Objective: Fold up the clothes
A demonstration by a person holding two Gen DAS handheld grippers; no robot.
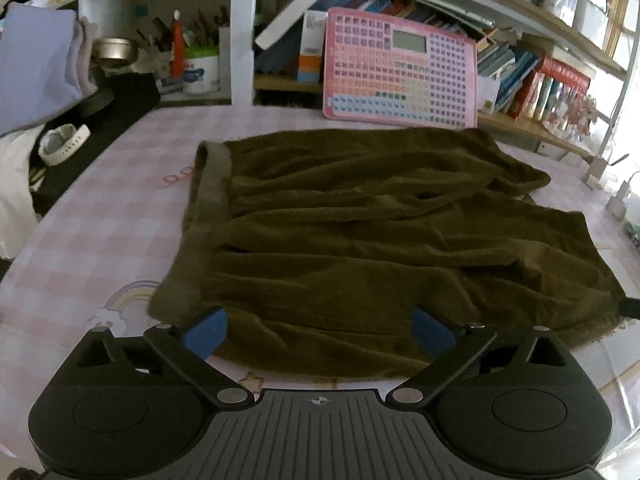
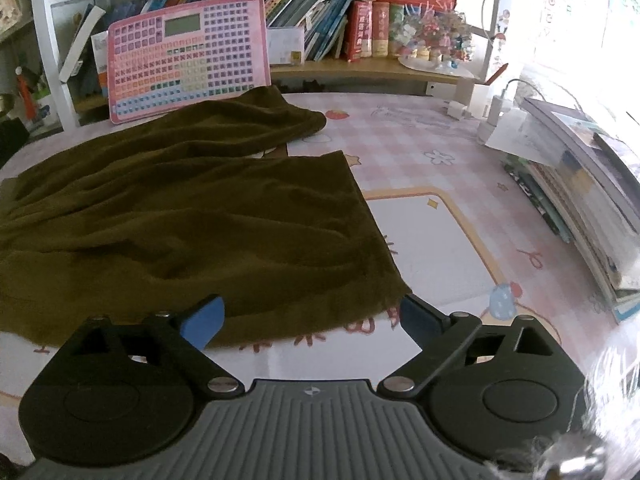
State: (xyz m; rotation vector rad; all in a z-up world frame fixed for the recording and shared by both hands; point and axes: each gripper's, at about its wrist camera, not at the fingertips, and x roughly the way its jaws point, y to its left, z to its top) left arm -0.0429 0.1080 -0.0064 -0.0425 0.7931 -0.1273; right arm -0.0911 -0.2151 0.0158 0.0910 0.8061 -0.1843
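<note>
Olive-brown fleece shorts (image 1: 360, 240) lie flat on our pink checked counter (image 1: 112, 216), ready for folding. Our left claw (image 1: 318, 330) and right claw (image 2: 310, 318) hover spread at the near hem, likely to lift it.

a table covered with a pink-and-white checked cloth printed with cartoons (image 1: 100, 216) (image 2: 440, 184) carries a rumpled olive-brown pair of shorts with a ribbed waistband (image 1: 360, 240) (image 2: 180, 208), spread flat. a pink keyboard-style learning tablet (image 1: 400, 68) (image 2: 188, 56) stands at the far edge. a stack of books (image 2: 580, 200) lies at the right side, a white wristwatch (image 1: 62, 144) at the left.
</note>
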